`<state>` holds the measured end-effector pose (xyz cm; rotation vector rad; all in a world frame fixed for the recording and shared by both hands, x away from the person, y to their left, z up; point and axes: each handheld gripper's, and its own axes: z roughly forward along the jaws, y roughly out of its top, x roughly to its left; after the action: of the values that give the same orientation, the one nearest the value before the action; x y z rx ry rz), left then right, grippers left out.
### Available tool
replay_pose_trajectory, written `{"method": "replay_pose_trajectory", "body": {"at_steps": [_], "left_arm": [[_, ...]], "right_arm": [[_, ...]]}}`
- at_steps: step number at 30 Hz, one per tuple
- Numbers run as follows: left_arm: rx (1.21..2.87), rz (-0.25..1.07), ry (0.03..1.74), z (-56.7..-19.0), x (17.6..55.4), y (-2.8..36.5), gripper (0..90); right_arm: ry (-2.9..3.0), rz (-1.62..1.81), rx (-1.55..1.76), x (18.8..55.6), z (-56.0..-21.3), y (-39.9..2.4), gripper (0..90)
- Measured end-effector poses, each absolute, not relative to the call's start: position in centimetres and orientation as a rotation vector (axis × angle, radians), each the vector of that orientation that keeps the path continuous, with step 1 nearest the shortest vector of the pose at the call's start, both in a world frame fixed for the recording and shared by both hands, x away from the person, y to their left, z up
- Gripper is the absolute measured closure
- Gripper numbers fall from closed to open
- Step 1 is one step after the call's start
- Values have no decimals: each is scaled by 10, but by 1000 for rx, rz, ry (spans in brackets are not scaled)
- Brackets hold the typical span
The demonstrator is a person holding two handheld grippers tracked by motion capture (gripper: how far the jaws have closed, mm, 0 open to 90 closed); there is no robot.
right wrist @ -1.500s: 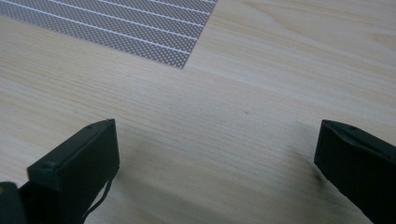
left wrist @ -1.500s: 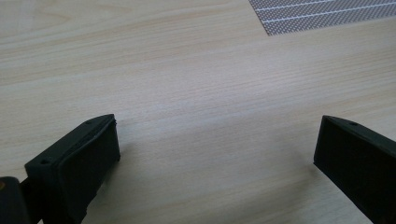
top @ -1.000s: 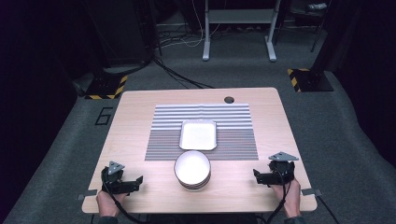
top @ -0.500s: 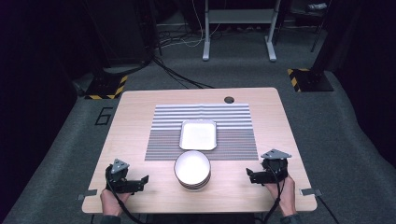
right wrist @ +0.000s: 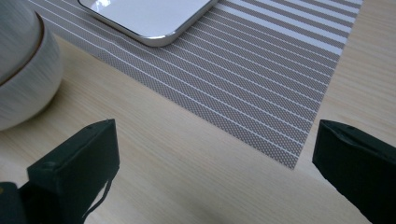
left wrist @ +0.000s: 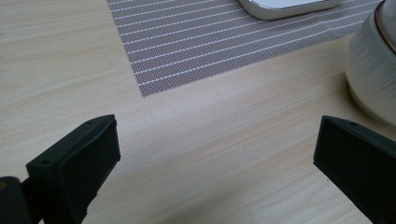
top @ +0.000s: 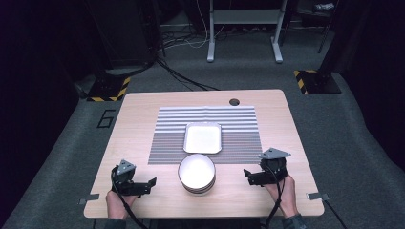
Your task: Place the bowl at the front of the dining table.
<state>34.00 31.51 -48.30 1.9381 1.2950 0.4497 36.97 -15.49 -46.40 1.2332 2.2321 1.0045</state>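
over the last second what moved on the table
Both hand-held grippers drew inward toward the stacked bowls: the left hand-held gripper slid right, the right hand-held gripper slid left. Both have jaws open and hold nothing. The bowls, the white tray and the striped mat stayed put.

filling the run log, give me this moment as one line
left tongs: open, empty | right tongs: open, empty | bowl stack: between them, untouched | tray: on striped mat

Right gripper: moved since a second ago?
Yes. The right gripper has shifted left toward the stacked bowls, which sit unchanged at the striped mat edge.
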Motion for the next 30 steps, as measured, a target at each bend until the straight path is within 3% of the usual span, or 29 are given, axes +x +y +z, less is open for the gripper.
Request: {"method": "replay_pose_trajectory", "body": {"at_steps": [30], "left_arm": [[1918, 373, 1152, -452, 342, 285, 2]], "right_arm": [[2333, 1125, 1045, 373, -420, -102, 1]]}}
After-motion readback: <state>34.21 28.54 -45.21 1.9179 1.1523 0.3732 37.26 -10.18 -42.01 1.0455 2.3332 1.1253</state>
